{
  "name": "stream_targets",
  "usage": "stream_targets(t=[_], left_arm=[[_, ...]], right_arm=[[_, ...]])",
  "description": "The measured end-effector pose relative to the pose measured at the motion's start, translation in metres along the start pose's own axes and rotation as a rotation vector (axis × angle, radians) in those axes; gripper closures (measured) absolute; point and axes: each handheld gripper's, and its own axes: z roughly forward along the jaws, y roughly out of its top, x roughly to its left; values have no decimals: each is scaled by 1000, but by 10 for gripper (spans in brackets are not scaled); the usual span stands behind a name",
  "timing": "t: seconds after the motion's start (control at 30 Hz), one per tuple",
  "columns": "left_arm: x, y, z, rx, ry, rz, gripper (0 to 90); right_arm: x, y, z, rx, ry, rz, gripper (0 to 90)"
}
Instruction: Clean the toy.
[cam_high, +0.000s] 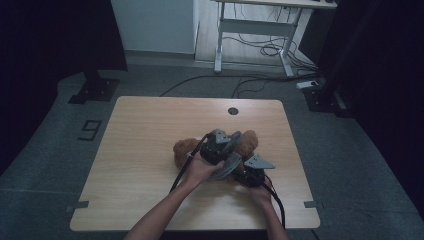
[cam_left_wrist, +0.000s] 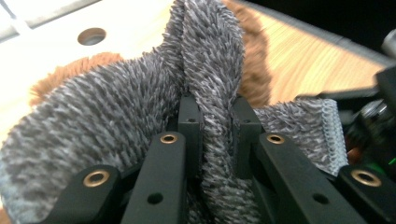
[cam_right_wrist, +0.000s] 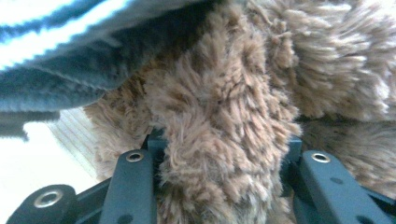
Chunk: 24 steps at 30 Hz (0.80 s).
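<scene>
Grey cloth (cam_left_wrist: 116, 121): soft, light, limp; fuzzy pile with a knit hem; pinch a fold or the hem
Brown fur toy (cam_right_wrist: 224, 140): plush, squashy, light; take a thick tuft
Place: both right of the tabletop (cam_high: 140, 150) middle, nearer the front edge, cloth draped over the toy
Left gripper (cam_left_wrist: 217, 116): jaws clamped on a cloth fold
Right gripper (cam_right_wrist: 224, 144): jaws clamped on brown fur

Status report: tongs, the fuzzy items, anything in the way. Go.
Left tongs shut on grey fuzzy cloth. Right tongs shut on brown furry item. Both pieces bunched together mid-table; the grey cloth overlaps the brown. Nothing else in the way.
</scene>
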Motion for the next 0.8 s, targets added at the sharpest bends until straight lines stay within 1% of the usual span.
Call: stream_targets(t=[0.07,0.1,0.17,0.27,0.33,0.43,0.5,0.53,0.63,0.73,0.77,0.8], left_arm=[[7,-5,-5,12,27,0,779],[13,-10,-8,18,34,-13,779],[24,-17,-16,11,35,-45,781],[32,-25,-29,-1,46,-43,782],[36,-28,-38,-6,59,-42,783],[46,-33,-48,-9,95,-48,782],[57,-38,-54,-5,121,-72,781],[66,-43,-58,2,131,-89,781],[81,-52,-64,-5,141,-138,781],[93,-57,-70,2,172,-158,782],[96,-58,-71,4,177,-167,781],[97,-58,-71,3,169,-175,781]], right_arm=[[0,-1,0,-1,2,-1,558],[0,-1,0,-4,3,-1,558],[0,-1,-1,-5,6,-2,557],[-1,-1,-1,-8,11,-1,557],[-2,-2,-1,-10,20,10,557],[-3,-3,-2,-11,25,10,557],[-4,-3,-2,-12,30,11,557],[-4,-3,-2,-13,33,11,557],[-5,-4,-3,-15,49,13,555],[-6,-4,-3,-16,58,13,555],[-6,-4,-3,-16,59,13,555],[-6,-5,-3,-18,60,14,556]])
